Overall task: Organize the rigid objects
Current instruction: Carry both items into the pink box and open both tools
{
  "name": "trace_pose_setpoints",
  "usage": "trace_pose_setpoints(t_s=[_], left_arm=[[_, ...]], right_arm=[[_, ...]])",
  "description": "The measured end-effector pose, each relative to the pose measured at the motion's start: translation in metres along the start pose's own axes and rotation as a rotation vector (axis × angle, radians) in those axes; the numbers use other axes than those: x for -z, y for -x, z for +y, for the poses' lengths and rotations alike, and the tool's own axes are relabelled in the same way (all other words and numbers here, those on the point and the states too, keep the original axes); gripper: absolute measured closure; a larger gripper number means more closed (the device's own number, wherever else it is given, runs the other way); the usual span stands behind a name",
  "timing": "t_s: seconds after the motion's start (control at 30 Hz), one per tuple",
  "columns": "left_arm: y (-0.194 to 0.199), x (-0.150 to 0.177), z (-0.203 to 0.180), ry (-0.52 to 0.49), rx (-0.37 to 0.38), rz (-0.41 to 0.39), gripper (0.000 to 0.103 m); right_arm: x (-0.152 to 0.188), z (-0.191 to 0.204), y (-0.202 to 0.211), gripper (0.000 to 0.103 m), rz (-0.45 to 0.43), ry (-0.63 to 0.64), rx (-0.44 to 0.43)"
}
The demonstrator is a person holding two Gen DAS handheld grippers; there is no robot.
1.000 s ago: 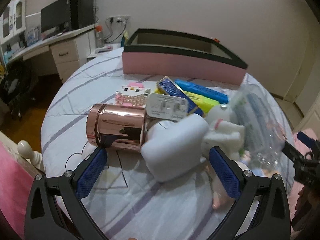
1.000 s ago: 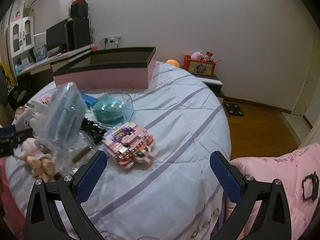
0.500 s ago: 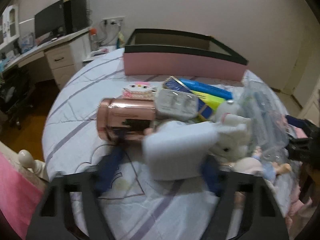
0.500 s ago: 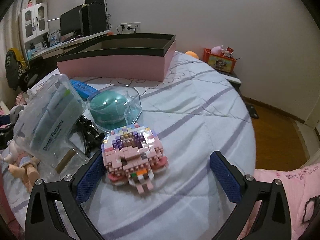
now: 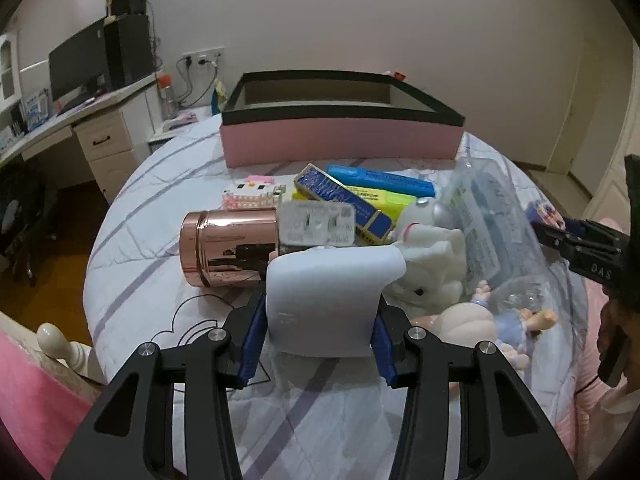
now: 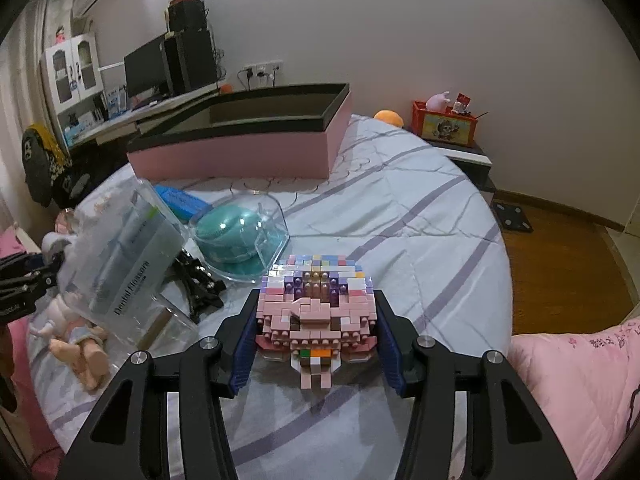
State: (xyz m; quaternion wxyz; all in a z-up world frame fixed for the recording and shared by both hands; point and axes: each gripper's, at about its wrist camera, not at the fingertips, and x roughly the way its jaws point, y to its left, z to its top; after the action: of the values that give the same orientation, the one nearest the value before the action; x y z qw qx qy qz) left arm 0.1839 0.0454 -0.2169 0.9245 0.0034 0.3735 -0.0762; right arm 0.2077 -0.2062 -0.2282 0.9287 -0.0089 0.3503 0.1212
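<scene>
My left gripper [image 5: 318, 334] is shut on a white rounded case [image 5: 328, 300] at the near side of the pile on the bed. Behind it lie a rose-gold tin [image 5: 228, 252], a white plush [image 5: 430, 276], a doll [image 5: 500, 320], blue and yellow boxes [image 5: 372, 196] and a clear plastic pack [image 5: 484, 220]. My right gripper [image 6: 316, 342] is shut on a pink brick-built figure [image 6: 316, 312] resting on the sheet. An open pink box with a black rim [image 5: 340, 142] stands at the back; it also shows in the right wrist view [image 6: 240, 152].
A clear case with a teal object [image 6: 240, 240] and a black spiky item [image 6: 200, 284] lie left of the brick figure. A desk with a monitor [image 5: 80, 76] stands left of the bed. A pink quilt [image 6: 580, 380] lies at the right. A wooden floor surrounds the bed.
Both grippers have moved forward and closed: the left onto the white case, the right onto the pink brick figure. Both were open a second ago.
</scene>
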Motion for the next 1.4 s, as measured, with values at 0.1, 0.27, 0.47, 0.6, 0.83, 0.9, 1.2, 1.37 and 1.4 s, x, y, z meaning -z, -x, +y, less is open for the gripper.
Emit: trace_pose_setpoints(t_s=[0.1, 0.27, 0.47, 0.6, 0.83, 0.9, 1.2, 1.37, 1.4], left_arm=[[0.011, -0.004, 0.000, -0.002, 0.011, -0.027, 0.059], [0.025, -0.015, -0.001, -0.013, 0.035, -0.059, 0.059], [0.038, -0.037, -0.004, -0.034, 0.081, -0.107, 0.060], [0.040, -0.066, -0.008, -0.051, 0.115, -0.151, 0.059], [-0.002, -0.145, 0.000, -0.090, 0.156, -0.143, 0.059], [-0.029, -0.167, 0.005, -0.083, 0.161, -0.103, 0.059], [-0.130, -0.210, 0.027, -0.085, 0.064, 0.080, 0.059], [-0.150, -0.205, 0.034, -0.073, 0.050, 0.115, 0.059], [-0.151, -0.206, 0.035, -0.070, 0.051, 0.114, 0.059]], right_arm=[[-0.005, -0.001, 0.006, 0.050, -0.015, -0.011, -0.008], [-0.019, 0.003, 0.013, 0.050, -0.045, -0.007, -0.023], [-0.042, 0.010, 0.018, 0.050, -0.086, 0.002, -0.055], [-0.070, 0.020, 0.019, 0.050, -0.120, 0.026, -0.096], [-0.134, 0.038, -0.016, 0.050, -0.114, 0.079, -0.141], [-0.153, 0.044, -0.040, 0.050, -0.086, 0.086, -0.154], [-0.195, 0.068, -0.147, 0.050, 0.129, 0.117, -0.164], [-0.192, 0.079, -0.178, 0.050, 0.193, 0.142, -0.170], [-0.190, 0.080, -0.181, 0.050, 0.206, 0.143, -0.173]])
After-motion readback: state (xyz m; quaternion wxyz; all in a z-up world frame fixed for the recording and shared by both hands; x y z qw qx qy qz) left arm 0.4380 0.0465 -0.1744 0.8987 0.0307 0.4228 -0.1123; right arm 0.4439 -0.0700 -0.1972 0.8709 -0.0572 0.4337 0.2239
